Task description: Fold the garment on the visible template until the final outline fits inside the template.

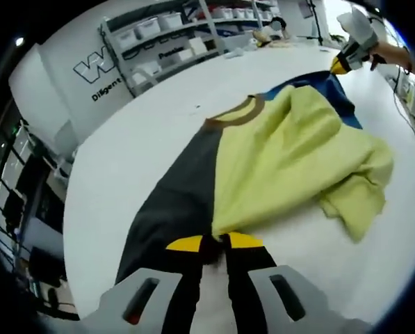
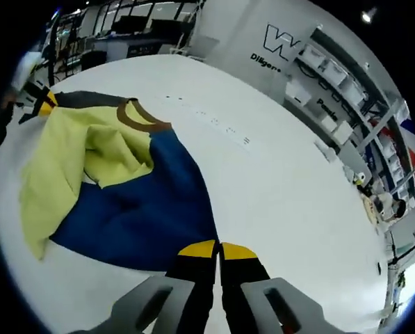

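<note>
The left gripper is pinching the garment where dark sleeve meets yellow body, jaws pressed together on cloth. The right gripper is closing on the blue sleeve's edge at the opposite side. The shirt is lying across the white table, yellow body bunched in the middle. This looks like an early fold; next, both ends likely need lifting together. Open tabletop is lying all around; shelving is standing well apart.
</note>
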`<state>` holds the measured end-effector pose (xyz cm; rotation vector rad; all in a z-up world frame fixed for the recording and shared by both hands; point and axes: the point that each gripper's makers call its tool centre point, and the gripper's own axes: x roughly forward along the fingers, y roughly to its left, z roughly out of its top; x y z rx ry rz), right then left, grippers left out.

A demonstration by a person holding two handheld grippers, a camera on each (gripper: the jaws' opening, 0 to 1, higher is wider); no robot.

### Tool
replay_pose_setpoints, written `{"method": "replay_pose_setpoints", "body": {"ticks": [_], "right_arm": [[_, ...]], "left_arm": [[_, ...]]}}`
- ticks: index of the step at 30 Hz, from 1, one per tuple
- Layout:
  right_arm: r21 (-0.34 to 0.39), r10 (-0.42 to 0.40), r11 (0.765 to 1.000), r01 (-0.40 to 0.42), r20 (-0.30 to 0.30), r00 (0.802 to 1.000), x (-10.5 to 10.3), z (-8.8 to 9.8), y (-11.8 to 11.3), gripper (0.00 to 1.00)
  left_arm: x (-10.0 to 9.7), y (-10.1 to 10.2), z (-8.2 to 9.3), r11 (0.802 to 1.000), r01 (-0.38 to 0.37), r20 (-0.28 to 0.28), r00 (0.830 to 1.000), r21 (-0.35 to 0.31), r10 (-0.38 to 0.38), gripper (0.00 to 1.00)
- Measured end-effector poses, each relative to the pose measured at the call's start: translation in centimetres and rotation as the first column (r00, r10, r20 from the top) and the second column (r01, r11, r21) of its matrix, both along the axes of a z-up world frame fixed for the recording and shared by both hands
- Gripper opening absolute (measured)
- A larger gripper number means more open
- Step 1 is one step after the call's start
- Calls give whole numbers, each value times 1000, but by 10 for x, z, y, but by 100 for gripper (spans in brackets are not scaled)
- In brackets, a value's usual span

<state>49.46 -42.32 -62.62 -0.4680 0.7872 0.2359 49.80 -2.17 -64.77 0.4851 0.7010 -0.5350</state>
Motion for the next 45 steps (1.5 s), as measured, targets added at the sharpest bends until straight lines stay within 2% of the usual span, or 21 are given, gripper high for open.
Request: {"method": "replay_pose_setpoints", "body": {"ticks": [3, 6, 10, 13, 16, 20, 22, 25, 30, 33, 41, 44, 45], "right_arm": [[122, -95, 988, 94, 5, 995, -3, 2, 5, 0], [201, -119, 973, 117, 1, 993, -8, 2, 16, 13], [203, -119, 972, 116, 2, 993, -15, 2, 26, 20], [251, -125, 961, 119, 8, 992, -20, 3, 38, 31], [274, -91, 957, 93, -20, 996, -31, -3, 52, 31], [315, -111, 942, 113, -24, 993, -39, -5, 60, 36], [329, -115, 937, 118, -30, 993, -43, -8, 64, 42], [343, -126, 930, 133, -41, 991, -49, -14, 67, 43], [349, -144, 925, 151, -44, 989, -58, -23, 76, 43], [390, -143, 907, 158, -68, 987, -65, -30, 89, 43], [378, -123, 913, 154, -104, 987, -80, -52, 114, 48], [343, -115, 930, 132, -71, 991, -77, -53, 116, 49], [345, -117, 929, 135, -74, 990, -78, -53, 118, 48]], "left_arm": [[-6, -6, 9, 1000, 13, 7, 1000, -18, -13, 31], [-13, -9, 14, 1000, 21, 13, 1000, -18, -21, 32], [-25, -18, 17, 998, 45, 1, 999, -35, -45, 37], [-35, -25, 21, 997, 52, 5, 999, -53, -52, 40], [-43, -32, 22, 996, 60, 25, 998, -64, -58, 44], [-56, -46, 22, 991, 74, 5, 997, -108, -74, 45], [-62, -53, 21, 989, 70, -14, 997, -133, -73, 47], [-75, -67, 15, 979, 70, -73, 994, -193, -85, 46], [-86, -77, 2, 978, 62, -108, 991, -198, -84, 46], [-93, -83, -4, 974, 48, -136, 988, -220, -79, 45], [-99, -93, -17, 970, 2, -178, 983, -242, -47, 37], [-102, -95, -24, 972, -5, -198, 979, -236, -43, 32], [-103, -95, -25, 971, -11, -205, 978, -238, -39, 30]]}}
